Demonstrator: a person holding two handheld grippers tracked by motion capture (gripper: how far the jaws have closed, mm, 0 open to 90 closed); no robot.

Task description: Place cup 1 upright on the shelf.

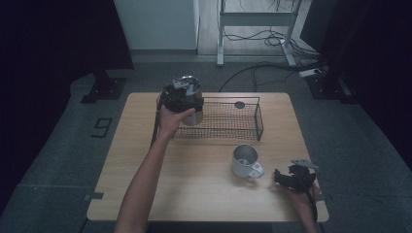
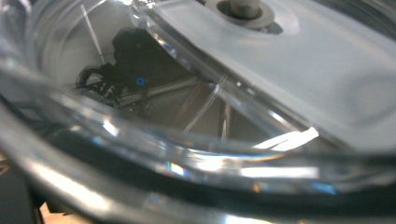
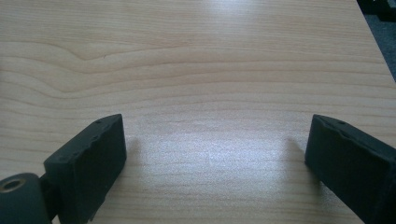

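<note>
Taking the black wire basket (image 1: 233, 121) at the far middle of the pale wooden table (image 1: 194, 184) as the landmark, the left gripper (image 1: 180, 97) is lifted at the basket's left end, gripped from below by the person's left hand (image 1: 171, 119). A shiny round metal cup (image 1: 190, 99) sits against that gripper, above the basket's left end wall. In the left gripper view the cup's gleaming curved rim and inner wall (image 2: 196, 140) press right up to the lens, and the dark shape of the gripper is mirrored in the metal. The left jaws themselves are hidden, so whether they pinch the cup cannot be told.

A small dark round disc (image 1: 239, 104) lies inside the basket near its far wall. On the near side of the basket, standing upright on the table, is a second metal mug with a side handle (image 1: 246, 161).

The right gripper (image 1: 291, 177) rests low to the right of that mug, apart from it. In the right gripper view its two black jaws stand spread wide over bare wood, with nothing between them.
</note>
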